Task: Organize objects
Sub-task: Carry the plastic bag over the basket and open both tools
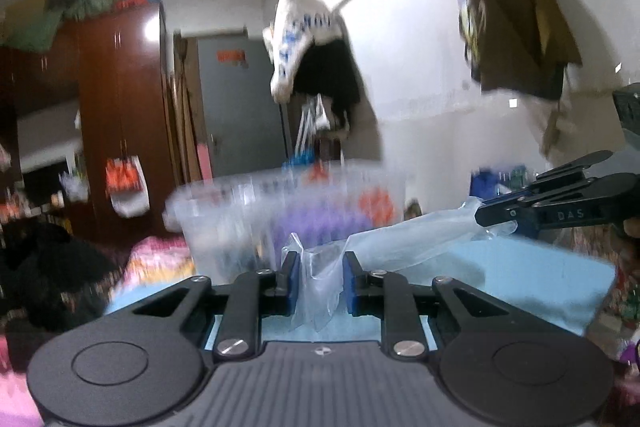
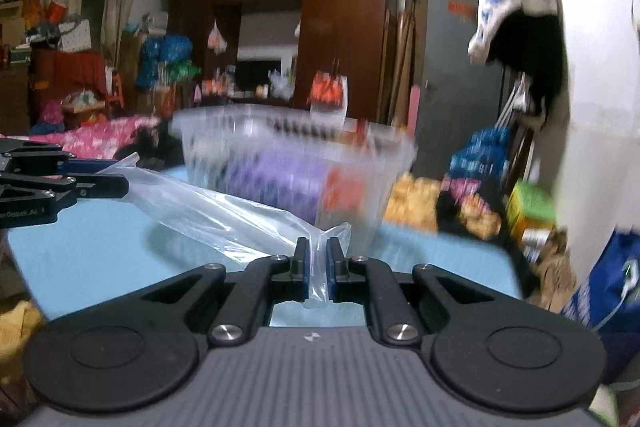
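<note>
A clear plastic bag (image 1: pixel 404 239) is stretched in the air between my two grippers, above a light blue table (image 1: pixel 540 275). My left gripper (image 1: pixel 319 277) has its blue pads around one end of the bag, with a gap between the pads. My right gripper (image 2: pixel 317 263) is shut on the other end of the bag (image 2: pixel 224 211). The right gripper shows at the right of the left wrist view (image 1: pixel 486 213), and the left gripper at the left of the right wrist view (image 2: pixel 120 187). Both views are motion blurred.
A clear plastic bin (image 1: pixel 280 211) with purple and orange things inside stands on the table behind the bag; it also shows in the right wrist view (image 2: pixel 296 163). Clutter lies at the table's right (image 2: pixel 480 211). A wardrobe (image 2: pixel 344 27) and hanging clothes (image 1: pixel 316 59) stand behind.
</note>
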`<state>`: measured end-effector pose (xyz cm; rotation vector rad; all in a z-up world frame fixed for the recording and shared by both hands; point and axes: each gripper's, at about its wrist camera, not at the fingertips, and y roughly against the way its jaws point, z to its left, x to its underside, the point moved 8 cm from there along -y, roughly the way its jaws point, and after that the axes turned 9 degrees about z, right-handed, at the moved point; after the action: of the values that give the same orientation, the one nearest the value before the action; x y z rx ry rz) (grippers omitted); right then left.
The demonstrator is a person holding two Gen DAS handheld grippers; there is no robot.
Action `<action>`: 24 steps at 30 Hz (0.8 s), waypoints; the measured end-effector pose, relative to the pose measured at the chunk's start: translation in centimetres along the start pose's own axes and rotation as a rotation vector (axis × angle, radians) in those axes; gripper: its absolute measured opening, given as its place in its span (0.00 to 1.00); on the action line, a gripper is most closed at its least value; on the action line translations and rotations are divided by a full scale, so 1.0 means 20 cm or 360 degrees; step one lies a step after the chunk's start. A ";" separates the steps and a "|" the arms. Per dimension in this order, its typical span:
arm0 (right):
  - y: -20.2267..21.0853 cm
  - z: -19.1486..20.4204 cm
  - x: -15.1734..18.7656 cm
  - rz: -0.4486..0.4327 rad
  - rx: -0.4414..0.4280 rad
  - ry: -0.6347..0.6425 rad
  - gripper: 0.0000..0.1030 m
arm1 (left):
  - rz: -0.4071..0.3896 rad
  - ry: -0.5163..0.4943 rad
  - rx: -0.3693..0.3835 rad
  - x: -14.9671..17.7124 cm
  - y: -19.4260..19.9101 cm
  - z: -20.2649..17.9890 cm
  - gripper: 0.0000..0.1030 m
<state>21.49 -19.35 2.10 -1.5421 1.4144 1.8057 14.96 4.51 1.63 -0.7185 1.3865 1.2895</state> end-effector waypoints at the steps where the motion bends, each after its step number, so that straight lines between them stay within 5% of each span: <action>1: 0.02 0.00 -0.06 -0.0026 0.0011 0.0012 0.09 | -0.0040 -0.0007 -0.0017 -0.06 0.02 0.02 0.25; 10: -0.21 -0.15 -0.64 -0.0163 0.0118 0.0000 0.09 | -0.0183 -0.0013 -0.0103 -0.56 -0.17 0.22 0.25; 19: -0.60 -0.23 -0.60 -0.0037 0.0171 -0.0055 0.10 | 0.0053 0.0094 -0.0090 -0.53 -0.62 0.40 0.26; 21: -0.65 -0.25 -0.57 -0.0033 0.0203 -0.0053 0.25 | 0.0110 0.0099 -0.0084 -0.48 -0.67 0.43 0.39; 22: -0.64 -0.25 -0.55 -0.0013 0.0206 -0.0066 0.57 | 0.0136 0.0104 -0.0169 -0.46 -0.70 0.47 0.68; 24: -0.62 -0.27 -0.53 -0.0038 0.0223 -0.0089 0.90 | 0.0182 0.0145 -0.0245 -0.42 -0.74 0.52 1.00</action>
<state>37.67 -15.46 6.64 -1.4216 1.4571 1.6838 33.79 9.05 6.57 -0.8206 1.4297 1.4812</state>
